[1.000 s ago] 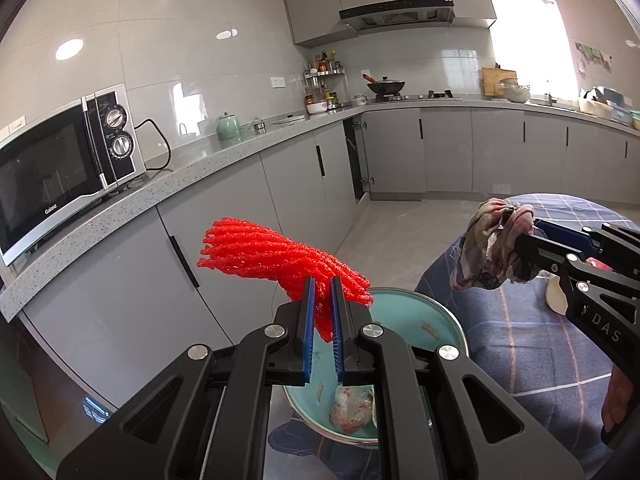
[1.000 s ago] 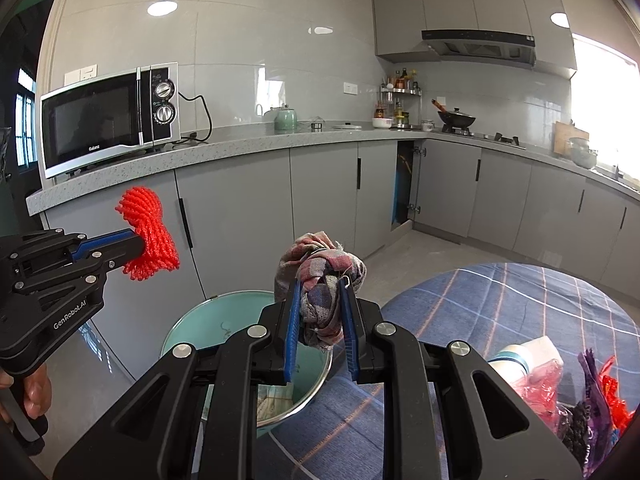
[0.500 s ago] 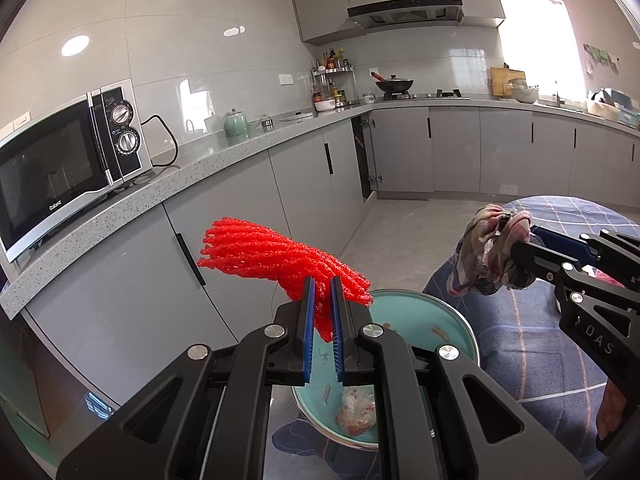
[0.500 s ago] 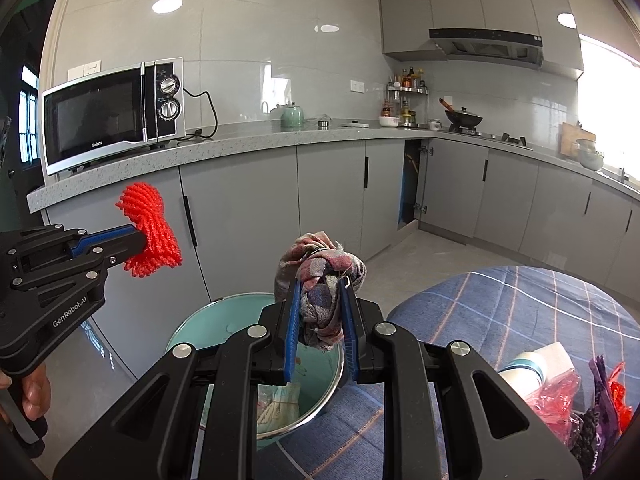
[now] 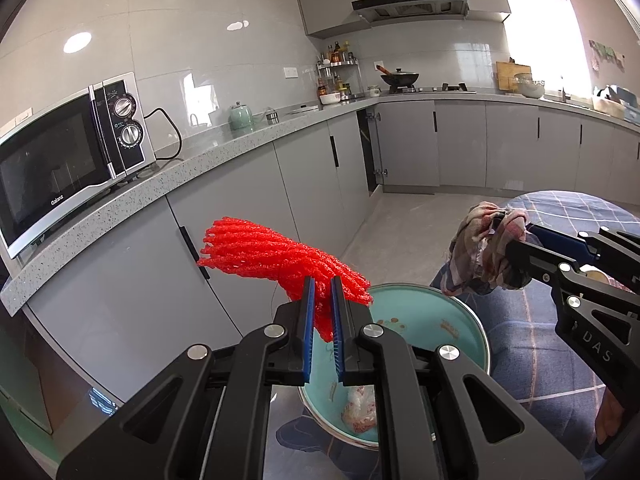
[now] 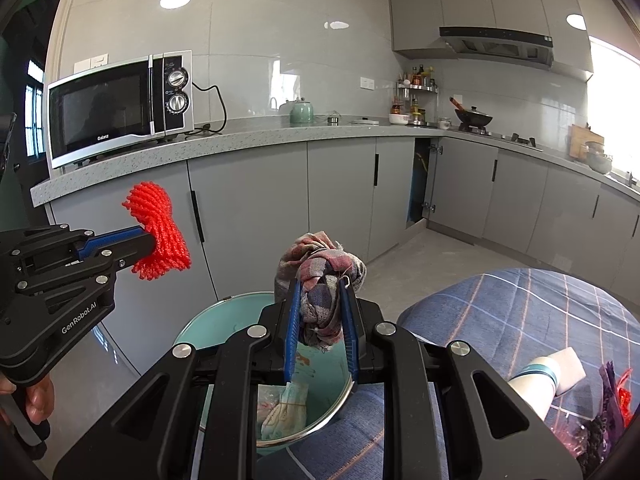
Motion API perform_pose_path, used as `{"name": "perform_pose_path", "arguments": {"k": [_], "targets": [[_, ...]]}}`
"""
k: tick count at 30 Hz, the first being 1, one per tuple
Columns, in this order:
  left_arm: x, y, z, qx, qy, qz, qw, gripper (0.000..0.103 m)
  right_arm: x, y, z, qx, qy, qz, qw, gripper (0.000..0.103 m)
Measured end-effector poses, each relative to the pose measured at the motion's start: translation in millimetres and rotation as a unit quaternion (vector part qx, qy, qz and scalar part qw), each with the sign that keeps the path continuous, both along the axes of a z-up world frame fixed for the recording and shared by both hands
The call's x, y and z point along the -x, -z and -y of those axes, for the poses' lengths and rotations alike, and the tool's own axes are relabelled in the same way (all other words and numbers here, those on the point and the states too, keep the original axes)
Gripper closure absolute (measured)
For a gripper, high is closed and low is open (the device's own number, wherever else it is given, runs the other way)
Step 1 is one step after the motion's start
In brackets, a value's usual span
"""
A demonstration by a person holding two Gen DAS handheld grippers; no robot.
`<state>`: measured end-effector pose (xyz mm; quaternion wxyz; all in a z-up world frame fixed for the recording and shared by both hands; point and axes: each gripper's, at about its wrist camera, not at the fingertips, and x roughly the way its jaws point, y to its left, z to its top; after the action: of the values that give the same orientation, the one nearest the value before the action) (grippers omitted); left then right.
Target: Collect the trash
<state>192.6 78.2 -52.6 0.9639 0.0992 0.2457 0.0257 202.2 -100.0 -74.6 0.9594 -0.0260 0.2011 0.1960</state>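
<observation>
My left gripper [image 5: 322, 286] is shut on a red foam net [image 5: 276, 262] and holds it above the near rim of a teal trash bin [image 5: 432, 312]. My right gripper [image 6: 320, 284] is shut on a crumpled plaid rag [image 6: 318, 264] above the same bin [image 6: 218, 320]. Each gripper shows in the other view: the left one with the red net [image 6: 158, 228], the right one with the rag [image 5: 486, 254]. Crumpled wrappers [image 6: 282, 404] lie inside the bin.
A table with a blue checked cloth [image 6: 520, 312] stands right of the bin, with a white bottle [image 6: 548, 376] and more bagged trash [image 6: 608, 408] on it. Grey cabinets [image 5: 248, 184] and a counter with a microwave [image 6: 120, 108] run behind.
Both grippers have drifted slightly over the bin, still holding the red net and the rag. The bin sits a little more to the right in both views.
</observation>
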Motion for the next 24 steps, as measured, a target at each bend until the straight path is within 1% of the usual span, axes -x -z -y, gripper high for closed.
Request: {"name": "perform_pose_path", "arguments": {"k": [6, 7, 9, 10, 11, 12, 14, 15, 16, 21, 24], "targets": [[-1.0, 0.7, -1.4, 0.005, 0.002, -0.003, 1.0, 0.094, -3.3, 2.2, -4.5, 0.006, -0.007, -0.005, 1.0, 0.083], [-2.1, 0.6, -2.4, 0.006, 0.003, -0.004, 1.0, 0.091, -4.0, 3.0, -6.2, 0.008, -0.009, -0.006, 1.0, 0.082], [-3.7, 1.8, -2.2, 0.005, 0.005, -0.006, 1.0, 0.09, -6.9, 5.8, -9.3, 0.015, -0.009, -0.011, 1.0, 0.079], [-4.2, 2.9, -1.8, 0.005, 0.005, -0.008, 0.9999, 0.085, -10.4, 8.4, -10.8, 0.018, -0.01, -0.018, 1.0, 0.077], [-5.4, 4.4, -1.3, 0.004, 0.005, -0.009, 0.9999, 0.079, -13.7, 11.3, -10.9, 0.018, -0.01, -0.023, 1.0, 0.074], [-6.5, 5.1, -1.3, 0.003, 0.005, -0.011, 0.9999, 0.076, -15.7, 13.8, -10.6, 0.018, -0.008, -0.026, 0.999, 0.073], [-7.9, 7.0, -1.5, 0.004, 0.004, -0.013, 0.9999, 0.06, -20.9, 18.8, -8.5, 0.016, -0.003, -0.035, 0.999, 0.07], [-8.3, 7.8, -1.9, 0.004, 0.004, -0.012, 0.9999, 0.058, -21.9, 20.5, -7.6, 0.014, -0.003, -0.038, 0.999, 0.065], [-8.6, 8.9, -1.7, 0.004, 0.004, -0.012, 0.9999, 0.056, -22.3, 21.7, -7.0, 0.014, -0.003, -0.039, 0.999, 0.063], [-10.6, 11.4, -3.1, 0.006, 0.004, -0.017, 0.9998, 0.055, -22.4, 23.4, -4.4, 0.015, 0.002, -0.042, 0.999, 0.063], [-11.1, 11.6, -5.2, 0.007, 0.001, -0.017, 0.9998, 0.053, -19.7, 23.0, -2.8, 0.015, 0.005, -0.041, 0.999, 0.061]]}}
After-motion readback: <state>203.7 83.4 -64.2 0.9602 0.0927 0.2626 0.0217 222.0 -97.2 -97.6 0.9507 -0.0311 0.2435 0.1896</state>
